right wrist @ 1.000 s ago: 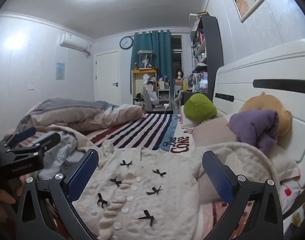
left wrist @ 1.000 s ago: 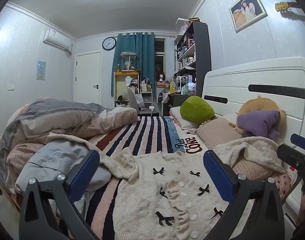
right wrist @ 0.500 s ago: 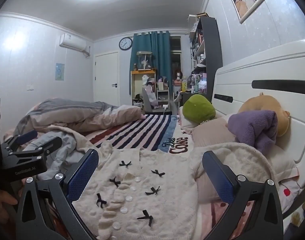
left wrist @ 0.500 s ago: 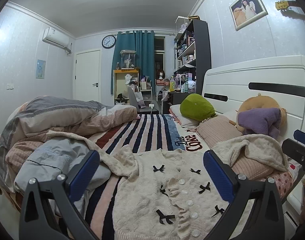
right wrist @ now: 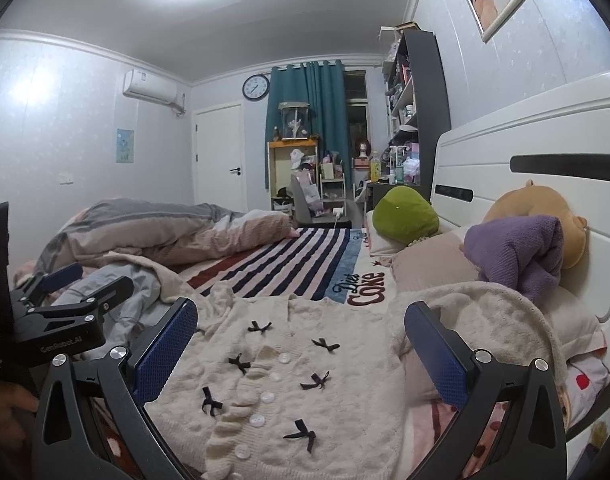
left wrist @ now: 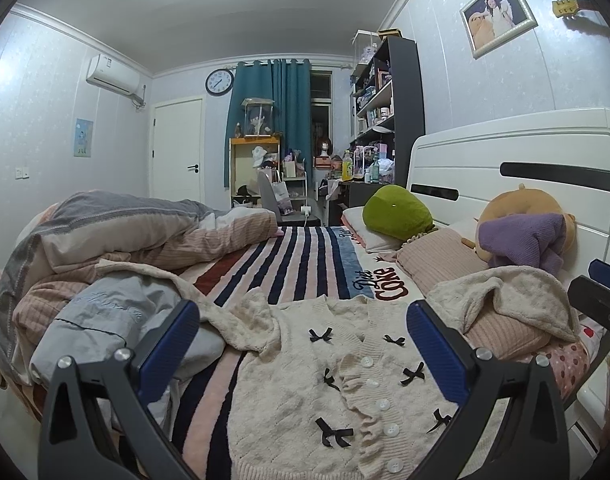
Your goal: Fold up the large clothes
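A cream knit cardigan (left wrist: 345,384) with white buttons and small black bows lies spread front-up on the striped bed; it also shows in the right wrist view (right wrist: 305,364). One sleeve (left wrist: 501,300) drapes over a pink pillow at the right, the other (left wrist: 241,316) bunches at the left. My left gripper (left wrist: 305,344) is open and empty, held above the cardigan's near end. My right gripper (right wrist: 301,344) is open and empty, also above the cardigan. The left gripper (right wrist: 61,300) shows at the left edge of the right wrist view.
A grey garment (left wrist: 105,320) and a heaped duvet (left wrist: 117,228) lie at the left. A green cushion (left wrist: 397,212), a purple knit (left wrist: 525,240) on a bear plush, and pillows line the white headboard (left wrist: 505,152). Shelves and desk stand at the far end.
Both grippers have drifted slightly, the left view dropping a little toward the cardigan. Both stay open and the cardigan has not moved.
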A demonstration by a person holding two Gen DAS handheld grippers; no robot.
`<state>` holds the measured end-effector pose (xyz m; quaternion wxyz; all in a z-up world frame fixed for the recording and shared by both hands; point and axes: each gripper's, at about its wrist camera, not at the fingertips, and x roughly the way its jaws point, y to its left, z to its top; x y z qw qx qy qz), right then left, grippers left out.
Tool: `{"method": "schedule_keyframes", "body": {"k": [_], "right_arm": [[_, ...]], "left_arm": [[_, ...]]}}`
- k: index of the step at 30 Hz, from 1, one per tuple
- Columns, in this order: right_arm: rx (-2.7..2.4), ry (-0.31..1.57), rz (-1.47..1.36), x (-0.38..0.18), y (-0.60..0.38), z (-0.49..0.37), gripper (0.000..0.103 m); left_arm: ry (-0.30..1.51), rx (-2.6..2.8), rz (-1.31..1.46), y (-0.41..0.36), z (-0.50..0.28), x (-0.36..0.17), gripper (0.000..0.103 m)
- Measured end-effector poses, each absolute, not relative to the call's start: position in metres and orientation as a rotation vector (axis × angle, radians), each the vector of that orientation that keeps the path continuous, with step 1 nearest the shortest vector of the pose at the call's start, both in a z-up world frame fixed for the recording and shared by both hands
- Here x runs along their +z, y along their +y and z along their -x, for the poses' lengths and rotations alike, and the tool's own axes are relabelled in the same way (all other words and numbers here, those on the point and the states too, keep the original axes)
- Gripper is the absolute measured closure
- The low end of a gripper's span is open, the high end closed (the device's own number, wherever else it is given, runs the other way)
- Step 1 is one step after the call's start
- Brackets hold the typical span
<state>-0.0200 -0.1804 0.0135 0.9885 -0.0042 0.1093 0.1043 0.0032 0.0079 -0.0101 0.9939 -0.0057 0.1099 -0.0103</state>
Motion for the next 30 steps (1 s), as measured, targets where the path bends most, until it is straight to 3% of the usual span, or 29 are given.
{"method": "schedule_keyframes", "body": {"k": [30], "right_arm": [[0.212,0.226,0.014,0.0115,-0.1753,0.0199,0.000]], "left_arm": [[0.237,0.003,-0.002,0.0120,-0.0074,-0.0197,0.001]]}}
